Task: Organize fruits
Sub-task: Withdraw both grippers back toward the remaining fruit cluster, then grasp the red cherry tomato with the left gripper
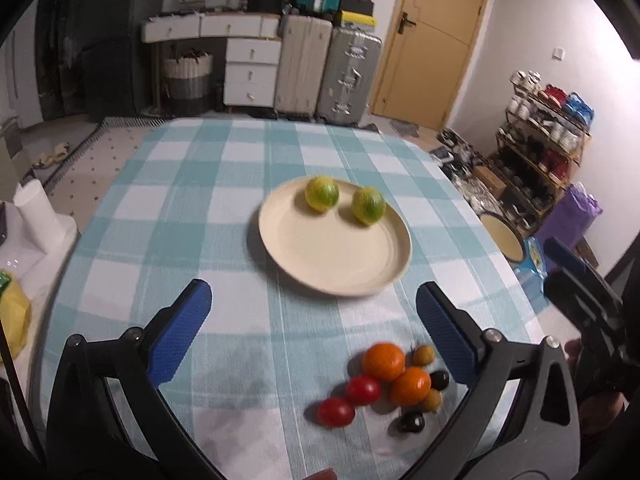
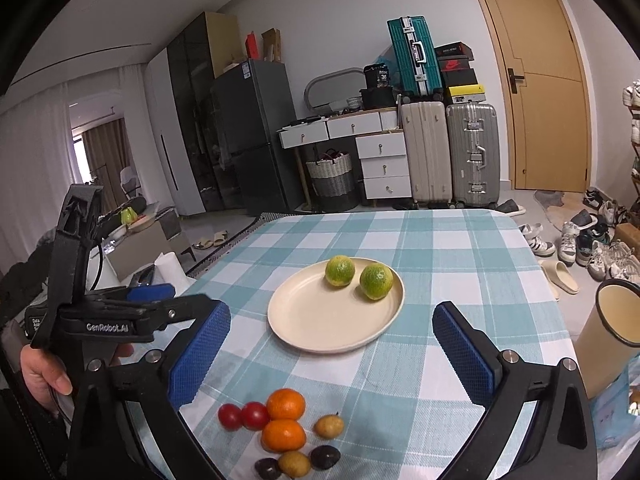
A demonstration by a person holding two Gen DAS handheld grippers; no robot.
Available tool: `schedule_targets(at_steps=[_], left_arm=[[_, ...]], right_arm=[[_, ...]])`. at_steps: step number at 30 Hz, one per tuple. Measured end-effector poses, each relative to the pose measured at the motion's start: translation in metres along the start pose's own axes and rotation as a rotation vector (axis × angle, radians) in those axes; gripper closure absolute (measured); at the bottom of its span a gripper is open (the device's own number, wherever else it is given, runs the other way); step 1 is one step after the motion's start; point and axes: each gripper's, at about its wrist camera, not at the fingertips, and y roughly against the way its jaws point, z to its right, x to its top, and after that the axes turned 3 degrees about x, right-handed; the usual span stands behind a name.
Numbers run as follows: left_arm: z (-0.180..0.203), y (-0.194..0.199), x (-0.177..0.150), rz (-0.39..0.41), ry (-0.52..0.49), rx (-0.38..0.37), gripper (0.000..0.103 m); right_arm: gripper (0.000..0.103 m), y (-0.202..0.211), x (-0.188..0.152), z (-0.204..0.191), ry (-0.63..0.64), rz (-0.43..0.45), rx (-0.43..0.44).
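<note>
A cream plate (image 1: pixel 288 256) (image 2: pixel 296 320) sits mid-table with two green limes (image 1: pixel 322 193) (image 2: pixel 340 271) at its far side. Nearer on the checked cloth lies a loose cluster: two oranges (image 1: pixel 384 361) (image 2: pixel 285 404), two red tomatoes (image 1: pixel 363 389) (image 2: pixel 255 415), two small yellowish fruits (image 1: pixel 423 355) (image 2: pixel 329 426) and two dark ones (image 1: pixel 411 422) (image 2: pixel 325 457). My left gripper (image 1: pixel 313 292) hangs open above the cloth with the cluster low by its right finger. My right gripper (image 2: pixel 332 314) is open too, the cluster beneath it. Neither holds anything.
A cream enamel mug (image 2: pixel 616 316) (image 1: pixel 502 236) stands at the table's right edge above a blue packet (image 1: pixel 534 258). A white paper roll (image 2: pixel 172 268) (image 1: pixel 36 212) stands off the left side. A hand (image 2: pixel 44 372) grips the left gripper's handle.
</note>
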Motion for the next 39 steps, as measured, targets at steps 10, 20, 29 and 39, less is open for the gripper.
schedule_targets(at_steps=[10,20,29,39], left_arm=[[-0.003,-0.021,-0.041,-0.099,-0.049,-0.045,0.001],[0.005,-0.051,-0.090,-0.229,-0.112,-0.073,0.001],[0.010,-0.058,-0.098,-0.239,-0.146,-0.040,0.001],[0.013,-0.064,-0.102,-0.253,-0.192,-0.034,0.019]], right_arm=[[0.000,-0.002,-0.019,-0.004,0.013,-0.046,-0.013],[0.000,-0.016,-0.032,-0.001,-0.010,-0.106,0.007],[0.000,-0.017,-0.038,-0.002,-0.010,-0.120,0.005],[0.000,-0.017,-0.041,0.003,-0.031,-0.127,0.007]])
